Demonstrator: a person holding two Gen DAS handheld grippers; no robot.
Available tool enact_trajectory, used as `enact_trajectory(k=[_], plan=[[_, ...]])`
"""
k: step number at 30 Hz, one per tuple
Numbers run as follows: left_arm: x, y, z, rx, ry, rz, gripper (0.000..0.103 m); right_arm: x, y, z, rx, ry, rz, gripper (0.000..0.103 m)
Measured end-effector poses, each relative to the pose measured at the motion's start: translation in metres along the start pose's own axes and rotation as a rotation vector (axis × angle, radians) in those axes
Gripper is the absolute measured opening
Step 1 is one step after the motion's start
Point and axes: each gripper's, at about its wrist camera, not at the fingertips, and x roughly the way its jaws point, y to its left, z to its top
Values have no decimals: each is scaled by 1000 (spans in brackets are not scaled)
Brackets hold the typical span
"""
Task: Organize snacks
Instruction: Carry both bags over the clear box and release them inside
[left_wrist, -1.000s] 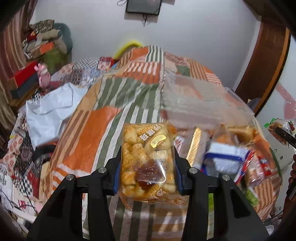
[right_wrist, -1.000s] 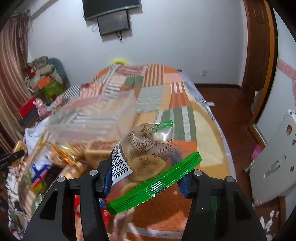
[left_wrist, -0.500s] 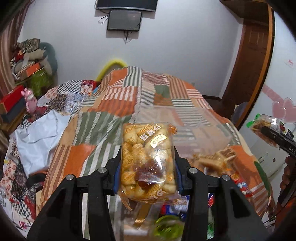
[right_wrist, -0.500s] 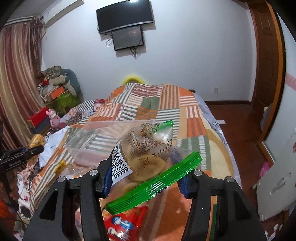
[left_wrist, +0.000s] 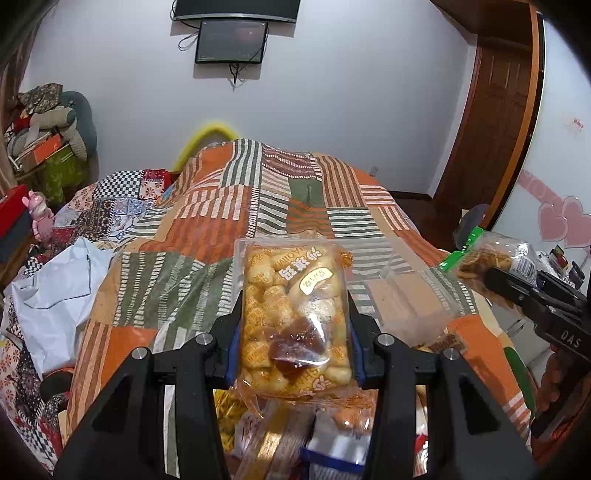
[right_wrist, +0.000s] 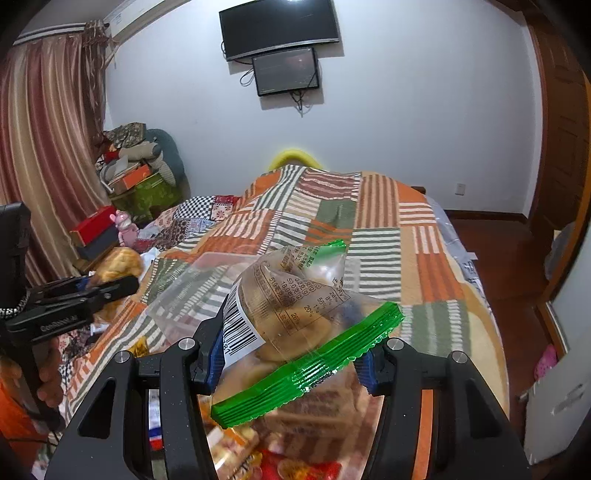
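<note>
My left gripper is shut on a clear pack of small yellow pastries, held upright above the bed. My right gripper is shut on a clear green-edged snack bag with a barcode label. A clear plastic bin sits on the striped patchwork bedspread just beyond both packs; it also shows in the right wrist view. Several loose snack packs lie below the grippers. The right gripper and its bag show at the right of the left wrist view; the left gripper shows at the left of the right wrist view.
The bedspread covers the bed. A white cloth and cluttered boxes and toys lie to the left. A wooden door stands at right. Screens hang on the far wall.
Both grippers have risen and tilted up with their packs still held; the clear bin now sits lower and farther ahead, and the snack pile has dropped to the bottom of both views.
</note>
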Motion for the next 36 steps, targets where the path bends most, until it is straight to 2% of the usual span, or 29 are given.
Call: enact_trajectory(k=[12,17,23,36], plan=[[50,-6,15,-22,83,-33,45,43,2,7,-1,73,-11,52],[72,-8,14,0,141,-32,45,59,-2,6,2,134,-13,52],[97,-3,11,-26,233,-70,45,74,-6,3,8,203,0,52],[110,3,14,-63,262,-57,46,94,-5,-3,-14,286,14,54]])
